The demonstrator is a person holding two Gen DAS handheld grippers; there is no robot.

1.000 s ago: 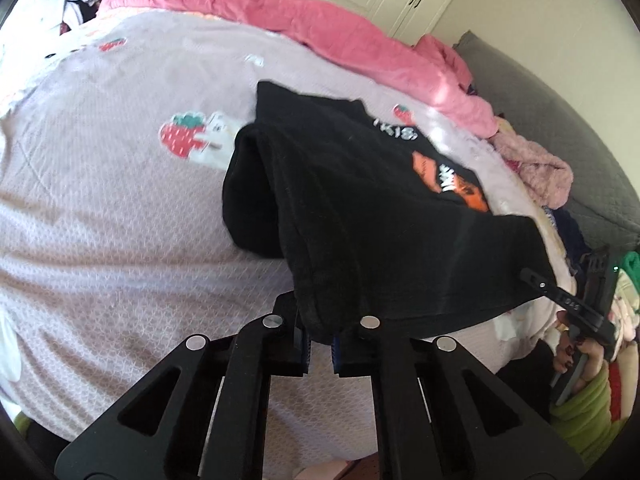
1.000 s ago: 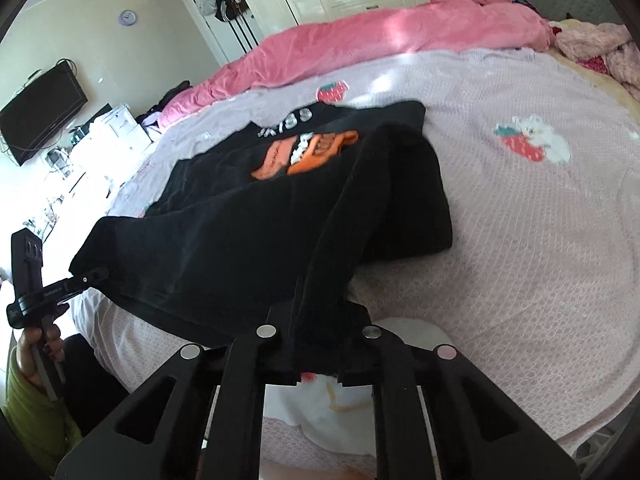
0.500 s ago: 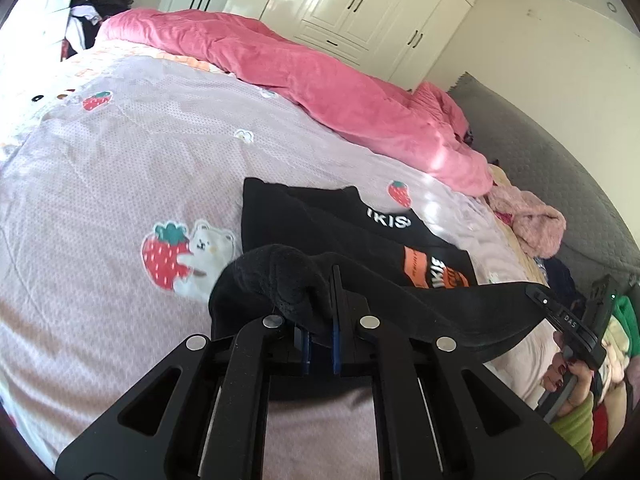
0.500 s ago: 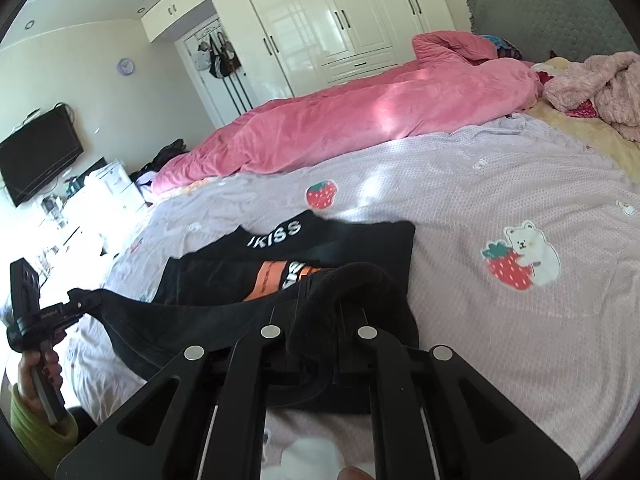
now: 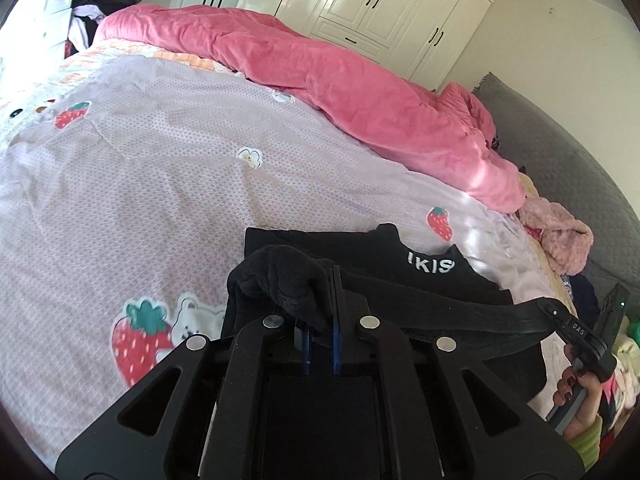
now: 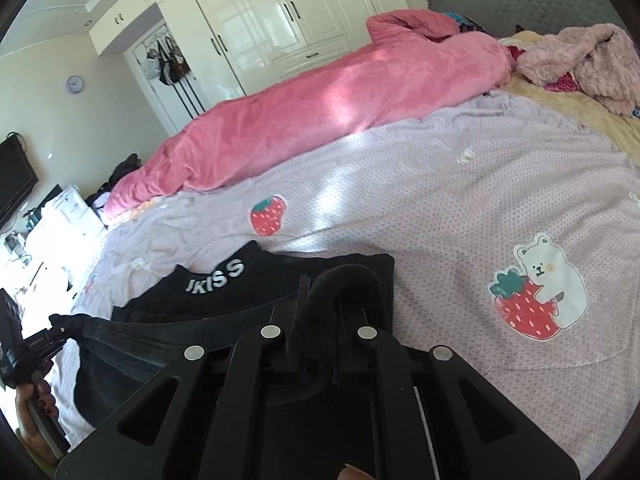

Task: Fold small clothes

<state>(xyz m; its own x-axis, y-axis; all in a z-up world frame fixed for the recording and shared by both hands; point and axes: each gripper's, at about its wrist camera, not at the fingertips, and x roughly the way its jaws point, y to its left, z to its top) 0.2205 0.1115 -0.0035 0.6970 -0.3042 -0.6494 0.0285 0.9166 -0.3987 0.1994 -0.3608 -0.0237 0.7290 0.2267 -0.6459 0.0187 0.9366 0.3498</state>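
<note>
A black garment (image 5: 436,280) with white letters at its collar lies on the near part of a lilac bedspread (image 5: 160,184) printed with strawberries and bears. The left gripper (image 5: 320,320) is clenched on a bunched black edge of the garment, and the right gripper (image 6: 320,320) is clenched on the opposite end of the same edge, which stretches taut between them above the rest of the cloth. A pink quilt (image 6: 320,96) lies along the far side of the bed.
</note>
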